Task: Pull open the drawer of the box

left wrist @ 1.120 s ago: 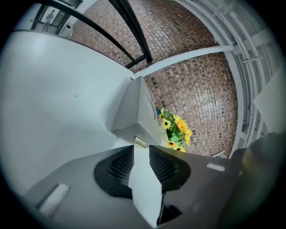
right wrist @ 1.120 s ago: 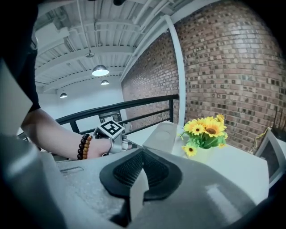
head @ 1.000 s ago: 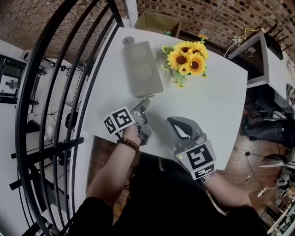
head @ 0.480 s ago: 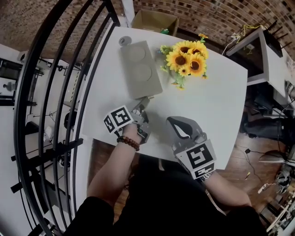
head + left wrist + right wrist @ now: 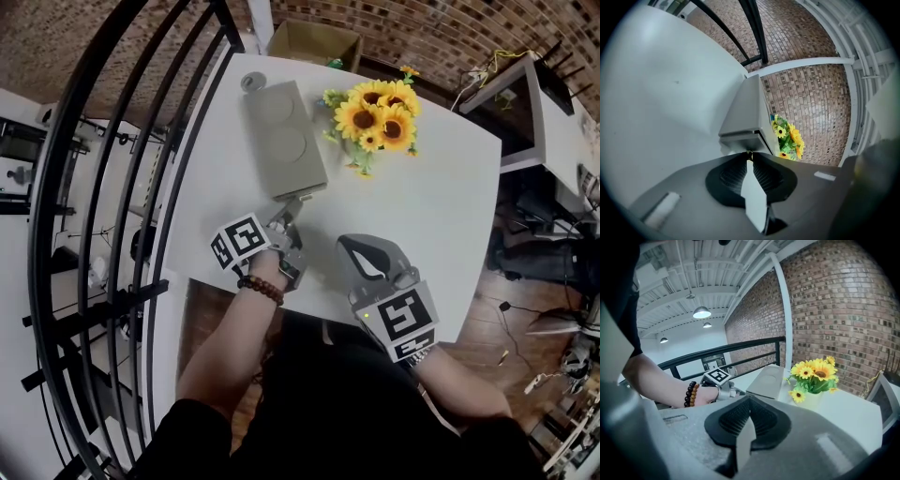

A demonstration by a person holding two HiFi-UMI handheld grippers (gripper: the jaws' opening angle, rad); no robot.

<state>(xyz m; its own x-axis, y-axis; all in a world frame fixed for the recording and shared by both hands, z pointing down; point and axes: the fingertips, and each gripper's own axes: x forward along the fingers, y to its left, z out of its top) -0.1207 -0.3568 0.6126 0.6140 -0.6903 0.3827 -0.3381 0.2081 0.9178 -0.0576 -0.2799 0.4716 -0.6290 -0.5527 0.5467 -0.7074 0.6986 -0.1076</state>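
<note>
The white table (image 5: 450, 206) carries everything. The grey box (image 5: 286, 141) lies flat along its left edge, running from the far left corner toward the middle. It is a broad, low, hard-shelled case with two shallow round dents in its lid. I judge it rigid but fairly light, with a smooth bottom on a smooth top, so it is likely to slide toward me rather than give up its drawer (image 5: 740, 137) unless something braces it. The drawer's front shows as a thin band under the lid on the near end face.

A bunch of sunflowers (image 5: 375, 117) stands near the far edge, just beside the box's right side.

My right gripper (image 5: 361, 248) rests by the near edge, its jaws closed on nothing, well apart from the box. I would put it on the lid to hold the box down.

My left gripper (image 5: 293, 208) is at the box's near end, jaws pinched together. They seem to be closed on a small pull tab (image 5: 748, 153) there. The tab is tiny and probably slippery, so I would pull straight and slow.
</note>
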